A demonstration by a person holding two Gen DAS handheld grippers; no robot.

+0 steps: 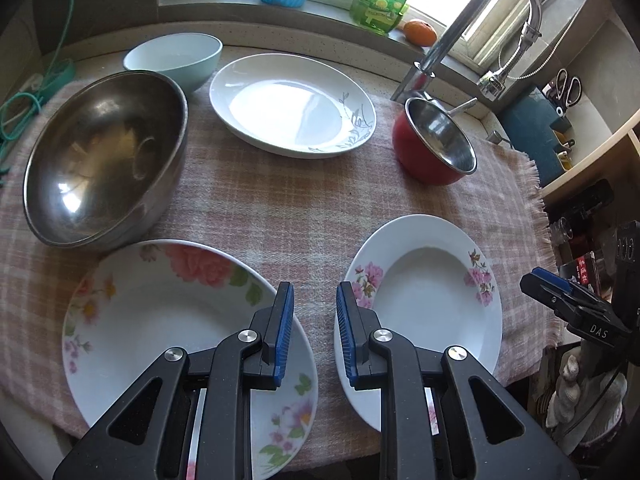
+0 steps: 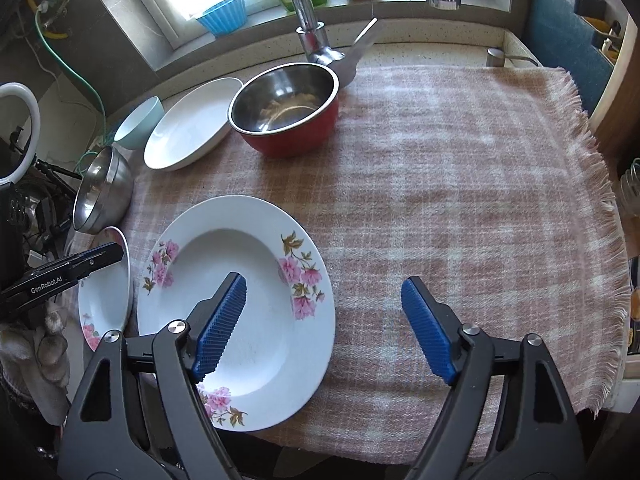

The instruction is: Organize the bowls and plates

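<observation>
The left gripper (image 1: 314, 334) hangs above the near edge of the tabletop with its jaws a narrow gap apart, holding nothing and poised over the strip of cloth between two flowered plates. The right gripper (image 2: 324, 328) has its jaws spread wide, also empty; one blue pad hovers over the small pink-blossom plate (image 2: 236, 308), the other over bare plaid cloth (image 2: 460, 184).

Nothing is stacked yet, so the sorting looks to be at its very start, with both grippers lined up for a first pick.

Largest to smallest, the pieces lie apart on the cloth: the big steel bowl (image 1: 104, 156) at far left, tilted on its side; the large peony plate (image 1: 160, 320) in front of it, its rim at or just under the bowl's edge; the white oval dish (image 1: 292, 104) at the back; the small pink-blossom plate at near right; the red-sided steel bowl (image 1: 434, 142) by the tap (image 1: 480, 20); and the pale blue bowl (image 1: 176, 56) in the back corner.

A sensible next move is for the right gripper to drop onto the blossom plate's rim, close on it, and carry it onto the larger peony plate.
</observation>
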